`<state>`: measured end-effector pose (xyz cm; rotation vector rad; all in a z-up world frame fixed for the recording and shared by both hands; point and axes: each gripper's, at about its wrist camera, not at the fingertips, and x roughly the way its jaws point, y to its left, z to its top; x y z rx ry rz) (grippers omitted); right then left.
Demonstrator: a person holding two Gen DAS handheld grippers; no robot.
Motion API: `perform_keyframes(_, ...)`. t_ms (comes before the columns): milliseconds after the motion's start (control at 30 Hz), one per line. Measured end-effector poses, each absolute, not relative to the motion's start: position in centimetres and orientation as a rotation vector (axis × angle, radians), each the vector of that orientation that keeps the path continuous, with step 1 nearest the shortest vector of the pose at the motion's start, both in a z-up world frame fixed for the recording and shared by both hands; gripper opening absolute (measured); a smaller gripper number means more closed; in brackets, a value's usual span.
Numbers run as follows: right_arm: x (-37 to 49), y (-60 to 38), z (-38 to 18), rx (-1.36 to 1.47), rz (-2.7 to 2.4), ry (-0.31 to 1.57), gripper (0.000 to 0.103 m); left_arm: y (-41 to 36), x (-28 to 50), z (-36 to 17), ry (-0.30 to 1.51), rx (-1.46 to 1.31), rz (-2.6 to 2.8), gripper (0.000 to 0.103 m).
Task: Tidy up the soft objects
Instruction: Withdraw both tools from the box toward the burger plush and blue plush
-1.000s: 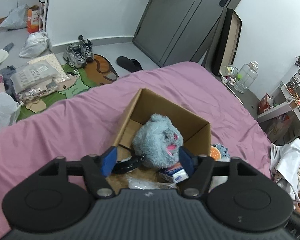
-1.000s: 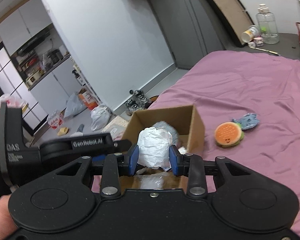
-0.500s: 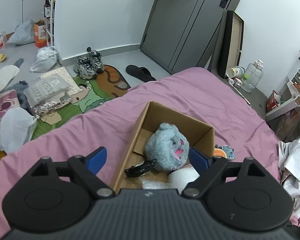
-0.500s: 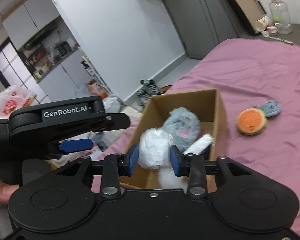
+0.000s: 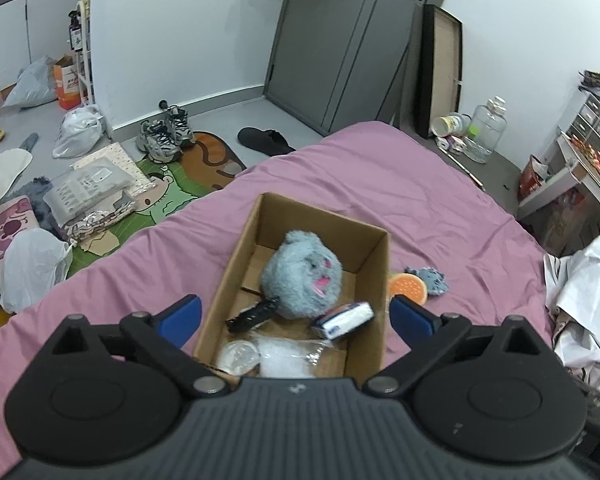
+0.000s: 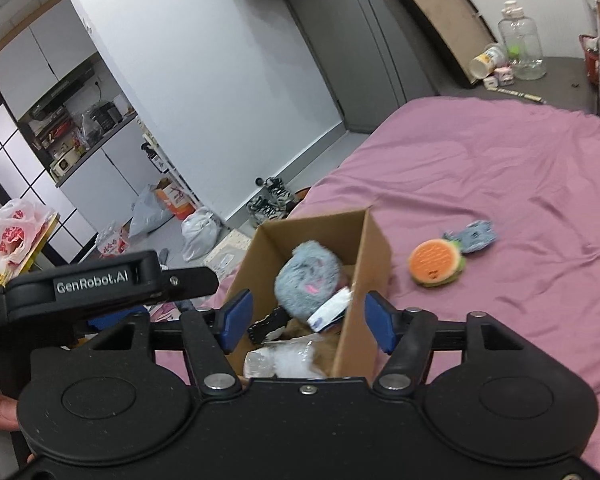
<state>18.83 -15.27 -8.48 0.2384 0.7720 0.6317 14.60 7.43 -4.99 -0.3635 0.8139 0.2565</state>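
An open cardboard box (image 5: 376, 264) (image 6: 376, 252) stands on the purple bed. In it lie a grey-blue plush (image 5: 304, 274) (image 6: 308, 278), a tissue pack (image 5: 342, 320), a black item (image 5: 252, 315) and a white soft bundle in clear wrap (image 5: 284, 360) (image 6: 288, 362). A burger plush (image 5: 408, 287) (image 6: 436, 262) and a small grey-blue toy (image 5: 430, 278) (image 6: 474, 235) lie on the bed right of the box. My left gripper (image 5: 296, 320) is open above the box's near end. My right gripper (image 6: 306, 322) is open and empty over the box.
The bed sheet (image 5: 420, 200) spreads to the right and behind the box. White cloth (image 5: 580, 300) lies at the bed's right edge. Shoes (image 5: 164, 136), bags and a green mat (image 5: 160, 196) lie on the floor to the left. The left gripper's body (image 6: 100, 284) shows in the right wrist view.
My right gripper opened and let go of the white bundle, which now lies at the box's near end. My left gripper opened wider and pulled back and up.
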Motion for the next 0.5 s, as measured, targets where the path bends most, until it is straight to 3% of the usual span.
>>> perform_keyframes(500, 19.4, -20.8, -6.1, 0.252, 0.598, 0.709, 0.090, 3.3, 14.5, -2.7, 0.803, -0.313, 0.201, 0.103)
